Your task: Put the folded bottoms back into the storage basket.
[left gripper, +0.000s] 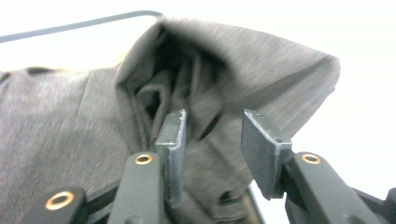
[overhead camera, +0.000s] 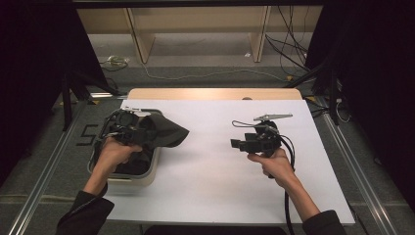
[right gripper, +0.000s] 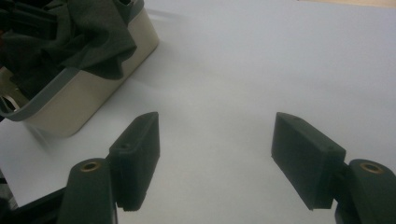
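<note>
Left gripper view: left gripper [left gripper: 212,135] jaws parted, dark grey cloth [left gripper: 224,70] bunched between and behind them, neither pad pressing it. High view: cloth drapes over the right rim of the beige bin [overhead camera: 147,178] at table left. Right gripper [right gripper: 215,154] jaws apart, empty, held level over white table sheet [overhead camera: 220,161], pointing at the bin.

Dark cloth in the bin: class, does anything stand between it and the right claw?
Nothing visible does. Bare white table lies between the open right claw and the bin, where the dark cloth drapes over the rim.
</note>
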`<control>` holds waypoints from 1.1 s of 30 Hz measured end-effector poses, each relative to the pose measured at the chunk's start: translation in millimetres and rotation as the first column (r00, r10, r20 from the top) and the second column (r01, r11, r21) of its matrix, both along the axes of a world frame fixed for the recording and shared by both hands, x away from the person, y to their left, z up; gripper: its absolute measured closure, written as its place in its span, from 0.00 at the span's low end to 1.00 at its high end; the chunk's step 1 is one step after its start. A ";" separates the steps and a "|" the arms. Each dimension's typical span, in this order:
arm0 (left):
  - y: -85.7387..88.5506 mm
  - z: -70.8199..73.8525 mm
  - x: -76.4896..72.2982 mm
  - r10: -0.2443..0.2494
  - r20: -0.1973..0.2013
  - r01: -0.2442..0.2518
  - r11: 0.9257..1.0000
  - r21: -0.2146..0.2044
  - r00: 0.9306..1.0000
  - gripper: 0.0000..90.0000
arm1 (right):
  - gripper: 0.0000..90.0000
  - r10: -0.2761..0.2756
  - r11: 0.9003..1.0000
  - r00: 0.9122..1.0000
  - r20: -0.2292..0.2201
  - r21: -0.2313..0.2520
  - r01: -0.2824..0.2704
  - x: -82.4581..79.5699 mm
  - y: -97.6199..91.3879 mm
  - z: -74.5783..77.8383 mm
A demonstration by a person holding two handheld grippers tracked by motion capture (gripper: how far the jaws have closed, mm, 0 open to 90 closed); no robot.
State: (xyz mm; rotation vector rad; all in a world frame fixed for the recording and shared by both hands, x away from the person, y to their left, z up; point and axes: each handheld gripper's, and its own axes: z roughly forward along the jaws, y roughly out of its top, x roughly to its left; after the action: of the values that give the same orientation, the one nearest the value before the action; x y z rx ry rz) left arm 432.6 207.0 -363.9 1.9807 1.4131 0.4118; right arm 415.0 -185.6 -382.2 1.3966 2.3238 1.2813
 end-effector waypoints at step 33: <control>-14.2 -17.6 27.3 0.094 -0.076 -0.102 0.988 -0.116 0.993 0.97 | 0.37 0.006 1.000 1.000 -0.011 -0.006 -0.006 1.3 0.9 -3.7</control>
State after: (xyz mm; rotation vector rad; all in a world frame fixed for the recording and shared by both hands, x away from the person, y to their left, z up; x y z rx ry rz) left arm 459.8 192.8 -381.4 1.8510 1.5470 0.2964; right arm 416.3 -184.7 -386.0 1.3989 2.3391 1.2705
